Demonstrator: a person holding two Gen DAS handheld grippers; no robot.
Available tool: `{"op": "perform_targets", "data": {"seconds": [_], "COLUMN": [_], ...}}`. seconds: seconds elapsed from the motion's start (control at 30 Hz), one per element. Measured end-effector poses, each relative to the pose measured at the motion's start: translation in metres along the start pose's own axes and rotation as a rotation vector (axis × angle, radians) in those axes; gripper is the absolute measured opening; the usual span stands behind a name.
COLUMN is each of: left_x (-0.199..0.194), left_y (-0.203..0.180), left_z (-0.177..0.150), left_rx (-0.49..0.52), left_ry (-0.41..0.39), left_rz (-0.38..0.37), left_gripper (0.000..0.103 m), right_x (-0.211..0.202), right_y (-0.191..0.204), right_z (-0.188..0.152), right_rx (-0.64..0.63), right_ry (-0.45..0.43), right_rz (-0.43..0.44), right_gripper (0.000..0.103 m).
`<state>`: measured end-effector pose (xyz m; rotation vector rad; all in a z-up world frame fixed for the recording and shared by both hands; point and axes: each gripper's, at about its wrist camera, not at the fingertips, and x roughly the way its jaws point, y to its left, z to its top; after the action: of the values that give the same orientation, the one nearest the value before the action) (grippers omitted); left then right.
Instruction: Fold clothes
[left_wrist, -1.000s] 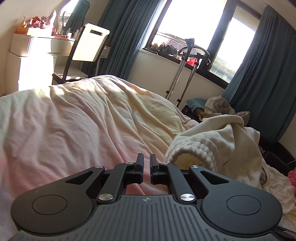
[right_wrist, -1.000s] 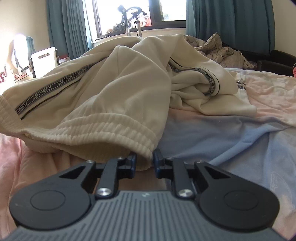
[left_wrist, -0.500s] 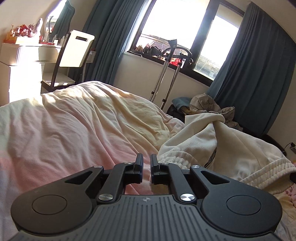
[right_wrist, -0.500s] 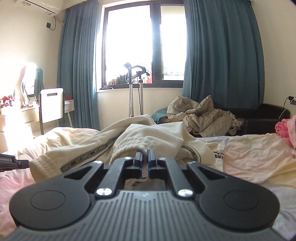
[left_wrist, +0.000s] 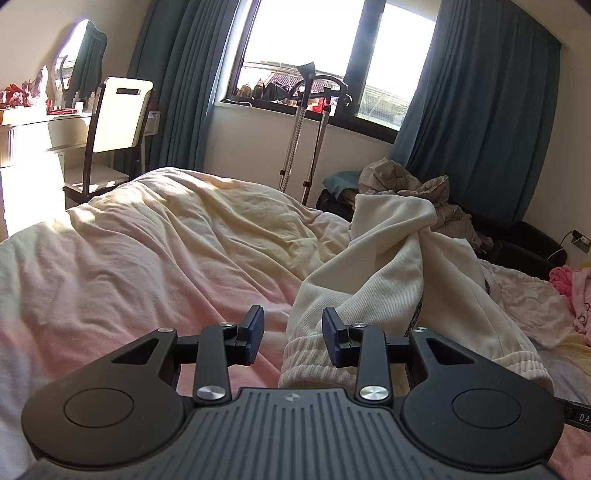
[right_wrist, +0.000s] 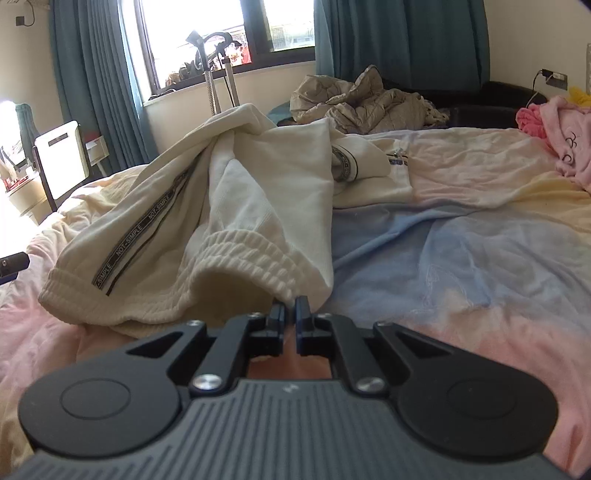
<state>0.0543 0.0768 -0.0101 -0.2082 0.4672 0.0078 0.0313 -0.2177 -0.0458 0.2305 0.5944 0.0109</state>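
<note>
Cream sweatpants (right_wrist: 258, 192) with a "NOT-SIMPLE" tape stripe lie bunched on the pink and blue bed cover (right_wrist: 461, 240). My right gripper (right_wrist: 290, 310) is shut on their ribbed waistband (right_wrist: 255, 254), which rises from the fingertips. In the left wrist view the same sweatpants (left_wrist: 388, 266) sit to the right. My left gripper (left_wrist: 293, 332) is low over the bed and its jaws are opening. A ribbed hem (left_wrist: 310, 354) lies between them, close to the right finger (left_wrist: 334, 328), and the pads are not pressing on it.
A chair (left_wrist: 118, 110) and a white desk (left_wrist: 37, 133) stand at the far left. A metal stand (left_wrist: 303, 129) is under the window. A grey quilted pile (right_wrist: 362, 103) lies on a black sofa (left_wrist: 524, 251), and pink clothes (right_wrist: 554, 129) lie at the right.
My left jaws have gone from shut to parted, with the ribbed hem now between them. My right gripper closed on the waistband and drew it along, so the sweatpants are bunched differently.
</note>
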Motion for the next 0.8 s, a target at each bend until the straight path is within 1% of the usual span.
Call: {"op": "perform_targets", "data": {"seconds": [0.07,0.13,0.2,0.3,0.4,0.43,0.5,0.53,0.57,0.7,0.8], "left_x": [0.002,0.003,0.0,-0.005,-0.01,-0.011,-0.011,-0.008,-0.005,0.007,0.013], "left_y": [0.0,0.0,-0.003,-0.012,-0.022,-0.026,-0.035,-0.04,-0.041,-0.04,-0.043], "left_z": [-0.001,0.0,-0.001,-0.002,-0.006,-0.008,-0.014,-0.018,-0.021,-0.03,-0.035], "left_rx": [0.006,0.018,0.047,0.113,0.185,0.223,0.316,0.367,0.392,0.439,0.477], "left_ry": [0.012,0.018,0.009,0.006,0.014,0.011,0.0,0.006,0.023,0.096,0.109], "left_rz": [-0.002,-0.006,-0.009,-0.022,-0.059,-0.059,-0.034,-0.009,0.002,0.024,0.06], "left_gripper": [0.039,0.039,0.039,0.039,0.042,0.042,0.042,0.042,0.042,0.042,0.042], "right_x": [0.002,0.003,0.003,-0.003,-0.012,-0.014,-0.016,-0.016,-0.016,-0.015,-0.012], "right_y": [-0.002,0.0,0.003,0.001,0.005,0.007,0.009,0.008,0.007,0.001,-0.003], "right_z": [-0.002,-0.004,-0.004,0.002,0.005,0.006,0.007,0.007,0.008,0.011,0.011], "right_rx": [0.024,0.017,0.007,0.035,0.009,-0.003,-0.012,-0.008,0.0,0.037,0.065], "right_ry": [0.004,0.003,-0.004,-0.065,-0.126,-0.14,-0.152,-0.155,-0.159,-0.156,-0.147], "right_rz": [0.008,0.009,0.003,0.025,0.022,0.018,0.012,0.01,0.007,0.0,0.003], "right_gripper": [0.007,0.01,0.01,0.01,0.01,0.009,0.009,0.009,0.008,0.008,0.008]}}
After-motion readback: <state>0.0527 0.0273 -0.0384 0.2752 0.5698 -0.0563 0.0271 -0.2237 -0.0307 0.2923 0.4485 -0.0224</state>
